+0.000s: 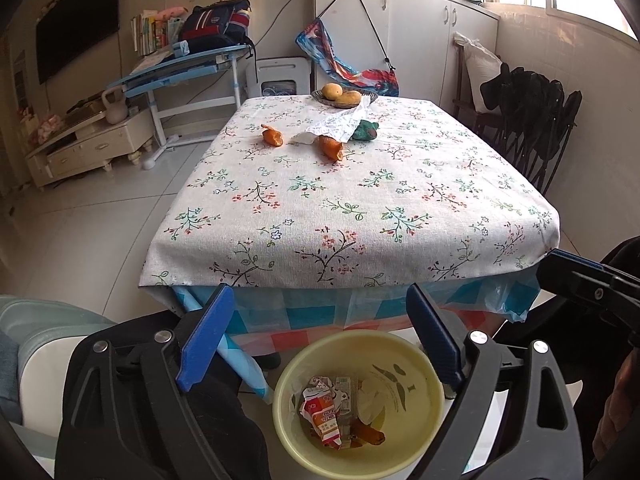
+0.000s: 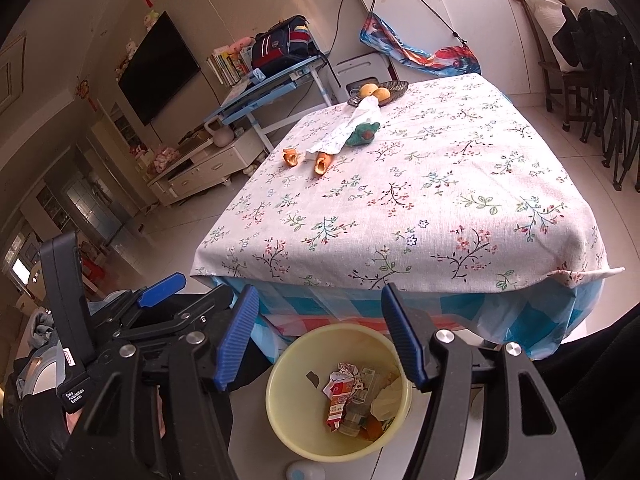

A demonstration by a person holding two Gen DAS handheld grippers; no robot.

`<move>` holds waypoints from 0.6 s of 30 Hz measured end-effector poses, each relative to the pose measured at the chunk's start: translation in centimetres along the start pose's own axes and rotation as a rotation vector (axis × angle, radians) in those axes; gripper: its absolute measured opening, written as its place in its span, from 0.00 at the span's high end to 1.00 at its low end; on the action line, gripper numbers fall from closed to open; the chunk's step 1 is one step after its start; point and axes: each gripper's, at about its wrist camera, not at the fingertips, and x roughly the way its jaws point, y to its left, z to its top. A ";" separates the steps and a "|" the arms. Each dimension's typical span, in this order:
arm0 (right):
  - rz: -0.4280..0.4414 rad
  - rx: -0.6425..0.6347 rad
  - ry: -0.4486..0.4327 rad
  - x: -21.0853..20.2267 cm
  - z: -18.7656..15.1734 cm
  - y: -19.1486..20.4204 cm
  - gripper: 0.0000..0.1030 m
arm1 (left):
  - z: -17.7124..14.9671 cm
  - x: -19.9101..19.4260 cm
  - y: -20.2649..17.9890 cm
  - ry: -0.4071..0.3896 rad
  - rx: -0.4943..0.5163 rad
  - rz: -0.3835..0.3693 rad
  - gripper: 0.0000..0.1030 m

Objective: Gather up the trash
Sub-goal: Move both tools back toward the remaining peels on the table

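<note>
A yellow trash bin [image 1: 424,364] stands on the floor in front of the table and holds a crumpled red wrapper [image 1: 324,412], paper and an orange peel. It shows in the right wrist view too [image 2: 280,384]. On the floral tablecloth [image 1: 360,208] lie two orange peels [image 1: 273,135] [image 1: 331,147], a crumpled white tissue [image 1: 340,124] and a green wrapper [image 1: 366,130]. My left gripper [image 1: 320,336] is open and empty above the bin. My right gripper [image 2: 316,336] is open and empty above the bin.
A woven plate with two yellow fruits [image 1: 344,94] sits at the table's far edge. A blue desk with a backpack [image 1: 192,60] and a TV cabinet [image 1: 88,144] stand to the left. Black folded chairs [image 1: 536,112] stand to the right. White cupboards [image 1: 400,32] line the back wall.
</note>
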 end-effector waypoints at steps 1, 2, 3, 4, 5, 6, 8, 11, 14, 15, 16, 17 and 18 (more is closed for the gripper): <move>-0.003 -0.006 -0.001 0.0 0.0 0.1 0.40 | 0.1 0.0 0.0 -0.002 -0.006 -0.004 0.18; -0.005 -0.011 -0.004 -0.1 0.0 0.2 0.40 | 0.1 0.0 -0.1 -0.004 -0.010 -0.006 0.17; -0.009 -0.017 -0.006 -0.2 0.0 0.2 0.40 | 0.2 0.1 -0.1 -0.004 -0.012 -0.007 0.17; -0.012 -0.021 -0.008 -0.2 0.0 0.2 0.40 | 0.2 0.1 -0.2 -0.005 -0.012 -0.008 0.17; -0.014 -0.024 -0.010 -0.3 0.0 0.3 0.40 | 0.2 0.1 -0.2 -0.005 -0.010 -0.008 0.17; -0.016 -0.025 -0.012 -0.3 0.0 0.3 0.40 | 0.2 0.1 -0.3 -0.006 -0.007 -0.007 0.17; -0.017 -0.022 -0.018 -0.4 0.1 0.2 0.40 | 0.2 0.0 -0.3 -0.008 -0.001 -0.004 0.17; -0.017 -0.018 -0.027 -0.5 0.2 0.2 0.40 | 0.1 -0.1 0.1 -0.013 -0.007 -0.001 0.17; -0.012 -0.019 -0.029 -0.3 0.4 0.4 0.40 | 0.0 -0.2 0.7 -0.018 -0.034 -0.002 0.17; -0.007 -0.018 -0.029 -0.2 0.4 0.5 0.39 | 0.0 -0.3 0.9 -0.020 -0.043 -0.005 0.17; -0.002 -0.016 -0.028 -0.1 0.5 0.5 0.38 | 0.0 -0.4 1.1 -0.021 -0.051 -0.009 0.16; 0.003 -0.013 -0.026 0.0 0.6 0.6 0.38 | 0.0 -0.4 1.3 -0.022 -0.058 -0.011 0.16; 0.009 -0.008 -0.025 0.1 0.8 0.6 0.38 | 0.0 -0.4 1.5 -0.022 -0.064 -0.013 0.16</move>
